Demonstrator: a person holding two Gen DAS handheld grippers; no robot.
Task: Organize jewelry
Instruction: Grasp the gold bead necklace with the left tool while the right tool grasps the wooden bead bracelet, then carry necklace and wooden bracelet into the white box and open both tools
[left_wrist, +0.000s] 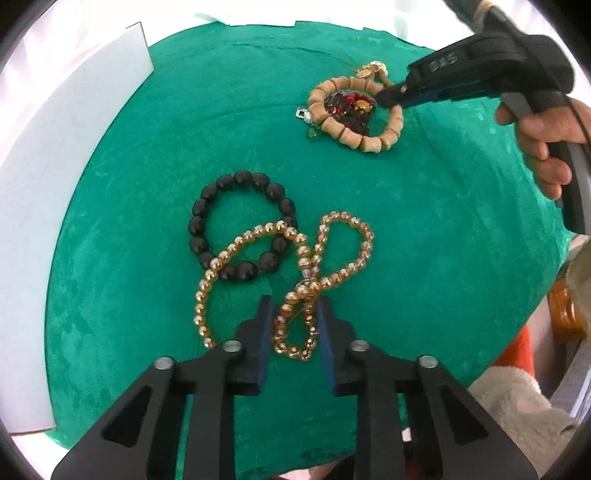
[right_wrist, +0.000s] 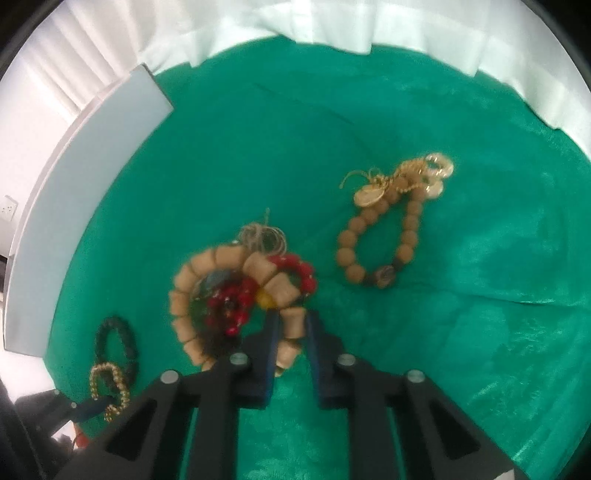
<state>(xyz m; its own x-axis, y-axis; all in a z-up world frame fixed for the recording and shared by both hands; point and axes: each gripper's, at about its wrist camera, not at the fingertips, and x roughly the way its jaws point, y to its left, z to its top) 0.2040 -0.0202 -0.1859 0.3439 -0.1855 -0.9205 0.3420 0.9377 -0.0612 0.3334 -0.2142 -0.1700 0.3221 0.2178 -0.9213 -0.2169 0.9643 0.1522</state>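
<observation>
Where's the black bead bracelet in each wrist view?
Left wrist: black bracelet left of centre on the green cloth, overlapped by the gold bead strand.
Right wrist: black bracelet far lower left, small, near the cloth's edge, just above the gold strand.
Shared landmark: the tan cylinder-bead bracelet around the red beads.

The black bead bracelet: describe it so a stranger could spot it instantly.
Start at the green cloth covering the surface. Near the white board lies the black bead bracelet, partly overlapped by a gold bead strand. It alone has large, glossy, dark round beads.
</observation>
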